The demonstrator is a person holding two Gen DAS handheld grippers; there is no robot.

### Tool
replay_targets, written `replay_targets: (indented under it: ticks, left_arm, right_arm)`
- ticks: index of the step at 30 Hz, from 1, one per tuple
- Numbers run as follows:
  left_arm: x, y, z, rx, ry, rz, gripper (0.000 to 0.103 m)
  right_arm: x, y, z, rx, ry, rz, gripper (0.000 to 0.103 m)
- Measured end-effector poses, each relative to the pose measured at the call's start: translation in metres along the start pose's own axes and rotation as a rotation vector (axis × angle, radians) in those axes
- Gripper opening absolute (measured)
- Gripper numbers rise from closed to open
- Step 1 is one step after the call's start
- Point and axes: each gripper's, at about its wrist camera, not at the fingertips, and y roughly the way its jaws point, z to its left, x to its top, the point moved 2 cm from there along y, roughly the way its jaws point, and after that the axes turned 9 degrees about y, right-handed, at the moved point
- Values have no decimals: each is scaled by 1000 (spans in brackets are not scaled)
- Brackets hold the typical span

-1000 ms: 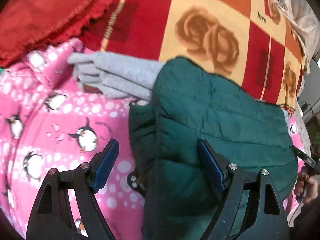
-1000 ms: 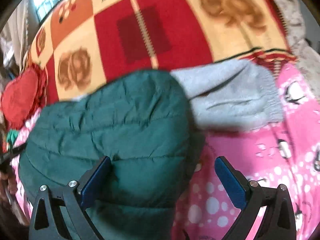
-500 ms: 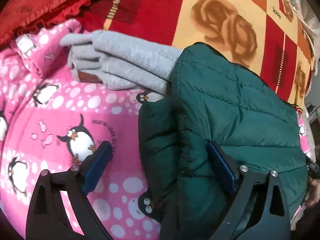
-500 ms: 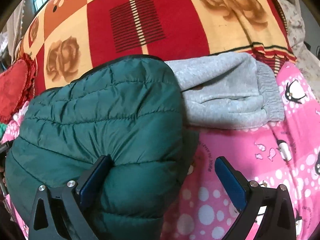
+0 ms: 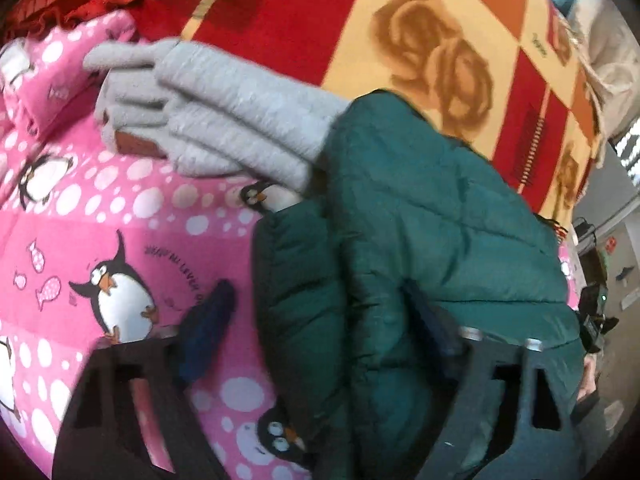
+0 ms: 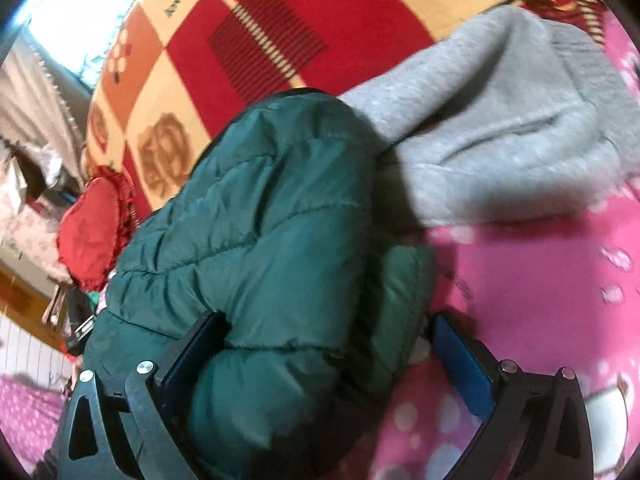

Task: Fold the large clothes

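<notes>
- My left gripper (image 5: 316,320): jaws closing, straddling the near left edge of the green puffer jacket (image 5: 420,240); its right finger is sunk into the padding, its left finger sits over the pink penguin blanket (image 5: 100,220) and not on the jacket, so no firm grip that I can see.
- My right gripper (image 6: 328,354): jaws wide and closing, the jacket's (image 6: 260,240) right-hand edge between them; left pad against the puffy fabric, right pad over the blanket (image 6: 540,300), just beside the jacket's folded flap. I can't tell if that pad touches it.
- Jacket lies folded in a thick bundle on the bed, partly on the pink blanket, its far edge on the red-and-yellow rose blanket (image 5: 360,40).
- Folded grey sweatshirt (image 5: 224,120) just behind the jacket, one end tucked under or against the jacket's far corner; in the right view it (image 6: 500,140) sits to the right of the jacket.
- Red frilled cushion (image 6: 88,232) beyond the jacket's left side in the right view, well apart from both grippers.
- Both frames motion-blurred; fine contact is hard to read.
</notes>
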Motion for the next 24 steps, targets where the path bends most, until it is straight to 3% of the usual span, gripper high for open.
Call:
replay_targets:
  ticks: [3, 9, 10, 12, 16, 22, 24]
  left_arm:
    - [5, -5, -14, 36, 48, -24, 43]
    - [4, -13, -38, 195, 151, -59, 43]
    - [4, -15, -40, 213, 158, -72, 42]
    - [2, -22, -40, 218, 157, -96, 31]
    - [6, -52, -54, 225, 161, -168, 24]
    - [-9, -113, -76, 222, 160, -246, 21]
    - [-17, -132, -82, 217, 163, -273, 11]
  right_arm:
    - [-2, -5, 11, 3, -64, -23, 72]
    - [-7, -21, 43, -93, -242, -113, 42]
    - [-8, -26, 49, -99, -265, -128, 40]
    - [-5, -36, 56, -90, -274, -157, 33]
    - [-1, -59, 77, -42, -287, -196, 28]
    - [-16, -104, 104, 6, -337, -228, 27]
    - [-25, -126, 112, 26, -356, -239, 27]
